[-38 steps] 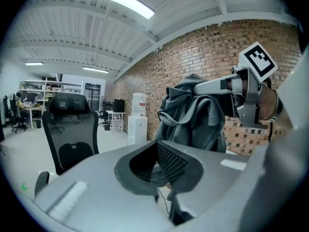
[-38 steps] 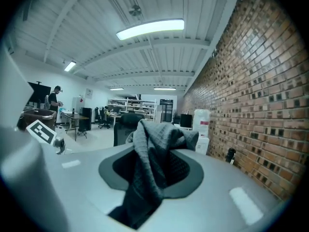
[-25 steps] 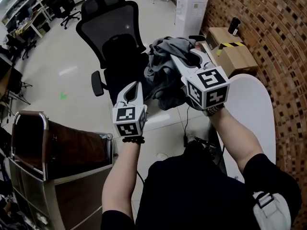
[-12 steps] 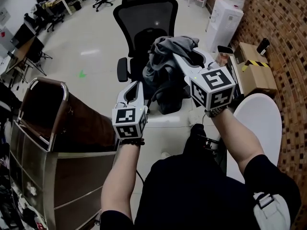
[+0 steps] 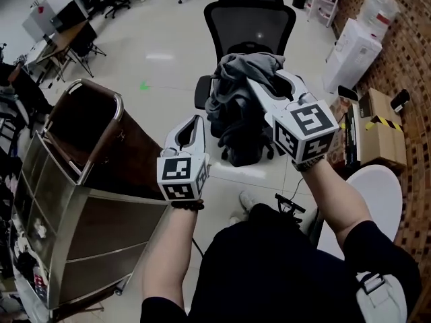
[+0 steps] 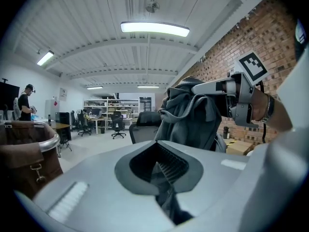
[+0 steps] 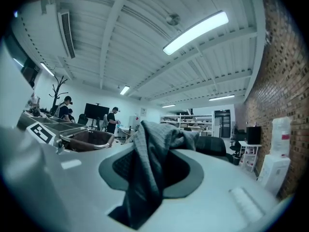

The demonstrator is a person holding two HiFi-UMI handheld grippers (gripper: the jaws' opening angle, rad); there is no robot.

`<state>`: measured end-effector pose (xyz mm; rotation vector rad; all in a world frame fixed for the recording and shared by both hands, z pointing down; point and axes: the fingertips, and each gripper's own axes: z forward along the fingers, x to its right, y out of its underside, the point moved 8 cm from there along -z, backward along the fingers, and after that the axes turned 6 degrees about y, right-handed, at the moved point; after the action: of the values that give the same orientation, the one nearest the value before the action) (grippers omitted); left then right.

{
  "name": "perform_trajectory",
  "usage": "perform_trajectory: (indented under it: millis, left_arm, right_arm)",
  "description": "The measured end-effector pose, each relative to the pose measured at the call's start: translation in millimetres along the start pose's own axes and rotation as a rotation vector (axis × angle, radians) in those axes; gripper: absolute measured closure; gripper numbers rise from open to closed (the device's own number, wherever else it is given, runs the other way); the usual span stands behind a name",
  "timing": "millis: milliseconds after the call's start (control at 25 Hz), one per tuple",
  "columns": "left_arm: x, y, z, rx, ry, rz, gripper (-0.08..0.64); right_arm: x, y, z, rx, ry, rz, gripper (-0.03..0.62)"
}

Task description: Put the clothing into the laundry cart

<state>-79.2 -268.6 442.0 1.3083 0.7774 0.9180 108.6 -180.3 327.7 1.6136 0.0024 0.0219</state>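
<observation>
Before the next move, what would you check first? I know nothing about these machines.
1. Right gripper clamped on the grey clothing: ok.
2. Left gripper also pinching the clothing: ok, a dark strip of cloth sits between its jaws.
3. Laundry cart open on top: ok.
4. Clothing above the cart: not ok; it hangs to the cart's right, in front of the office chair.
5. Hanging cloth clear of the chair: cannot tell.

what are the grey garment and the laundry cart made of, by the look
Grey garment: soft matte cloth, maybe cotton knit; it hangs in limp folds. Laundry cart: brushed metal panels with a dull sheen and a polished tube rim. Its brown liner looks like leather or vinyl.
</observation>
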Motion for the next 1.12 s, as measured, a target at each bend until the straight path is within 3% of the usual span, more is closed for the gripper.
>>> perform_trajectory:
  millis: [320,800,1120]
  left_arm:
    - [-24.1,-30.0,-9.7,0.020,-0.130,0.005,0.557]
    - [-43.8,-35.4,-42.9,0.024,-0.422,0.003,0.557]
    - [-40.3,-44.6,-75.7,0.021,-0.542,0.006,0.557]
  right_arm:
    - [-7.9,-25.3,34.3,0.048,-0.167,0.006,0.469]
    - [-31.7,-33.6,86.0,0.095,-0.475,0.035,0.469]
    - [-58.8,-44.6,92.6,0.108,-0.606,0.049,0.469]
